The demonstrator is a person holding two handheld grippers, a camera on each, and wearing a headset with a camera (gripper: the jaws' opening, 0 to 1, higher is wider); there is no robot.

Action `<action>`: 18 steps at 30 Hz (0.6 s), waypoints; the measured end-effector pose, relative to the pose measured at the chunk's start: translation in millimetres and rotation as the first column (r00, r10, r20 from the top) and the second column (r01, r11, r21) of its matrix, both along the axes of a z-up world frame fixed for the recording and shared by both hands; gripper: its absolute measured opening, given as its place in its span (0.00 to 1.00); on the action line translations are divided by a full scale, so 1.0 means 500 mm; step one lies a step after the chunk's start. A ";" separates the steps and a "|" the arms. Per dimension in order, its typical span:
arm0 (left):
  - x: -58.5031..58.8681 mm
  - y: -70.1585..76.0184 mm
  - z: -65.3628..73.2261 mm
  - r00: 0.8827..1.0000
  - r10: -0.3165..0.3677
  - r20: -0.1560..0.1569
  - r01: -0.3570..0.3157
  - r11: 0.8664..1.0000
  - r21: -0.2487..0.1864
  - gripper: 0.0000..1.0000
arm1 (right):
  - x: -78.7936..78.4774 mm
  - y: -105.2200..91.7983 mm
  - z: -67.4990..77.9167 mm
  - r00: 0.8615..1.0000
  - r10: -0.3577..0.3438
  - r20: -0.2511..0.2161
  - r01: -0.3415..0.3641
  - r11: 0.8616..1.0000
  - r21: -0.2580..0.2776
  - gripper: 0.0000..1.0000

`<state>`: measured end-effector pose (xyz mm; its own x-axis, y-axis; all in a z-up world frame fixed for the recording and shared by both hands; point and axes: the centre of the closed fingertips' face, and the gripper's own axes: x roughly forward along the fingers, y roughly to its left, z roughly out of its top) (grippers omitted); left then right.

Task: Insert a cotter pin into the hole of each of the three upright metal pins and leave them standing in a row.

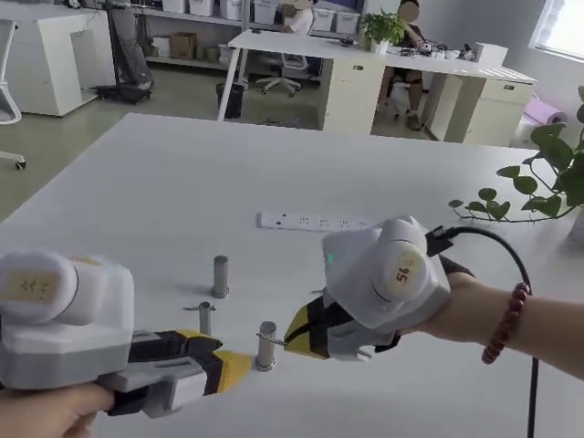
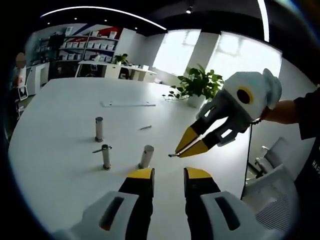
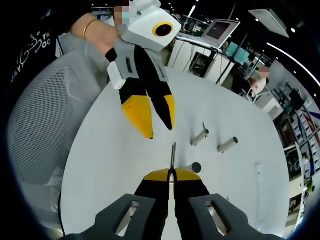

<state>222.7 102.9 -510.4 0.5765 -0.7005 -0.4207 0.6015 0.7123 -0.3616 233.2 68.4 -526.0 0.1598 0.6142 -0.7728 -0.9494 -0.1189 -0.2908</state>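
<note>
White counter point(image 1: 164, 201) takes up the foreground of an open office, with desks and shelving behind it. A power strip point(image 1: 310, 221) lies across its middle and a potted plant point(image 1: 547, 173) stands at its right edge. Three metal pins stand upright on the counter in a loose row.

The far metal pin point(image 1: 220, 276) is bare. The middle metal pin point(image 1: 205, 318) has a fitted cotter pin point(image 1: 192, 308) crossing through its upper part. The nearest metal pin point(image 1: 266, 345) stands between the two grippers.

The right gripper point(image 1: 292, 336) comes in from the right and points at the nearest metal pin. Its fingers point(image 3: 157, 176) are closed on a held cotter pin point(image 3: 172, 157), pinched at one end so that the rest sticks straight forward. In the left gripper view, the free end of the held cotter pin is level with the upper part of the nearest metal pin and just beside it, with a small gap between them.

The left gripper point(image 2: 169, 175) sits low on the other side of that pin. Its fingers point(image 2: 141, 182) are parted and hold nothing, with their yellow tips near the pin's base. A loose cotter pin point(image 2: 145, 127) lies flat on the counter beyond the row, towards the power strip.
</note>
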 end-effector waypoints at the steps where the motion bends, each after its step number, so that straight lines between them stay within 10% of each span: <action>1: -0.001 -0.002 -0.001 1.000 -0.003 -0.005 0.003 1.000 -0.003 0.21 | -0.004 0.003 0.001 1.000 0.010 0.004 -0.010 1.000 -0.001 0.00; 18: -0.011 -0.020 0.005 0.997 -0.013 -0.078 0.004 0.994 -0.106 0.08 | -0.039 0.023 0.003 0.996 0.086 0.029 -0.086 0.996 -0.012 0.00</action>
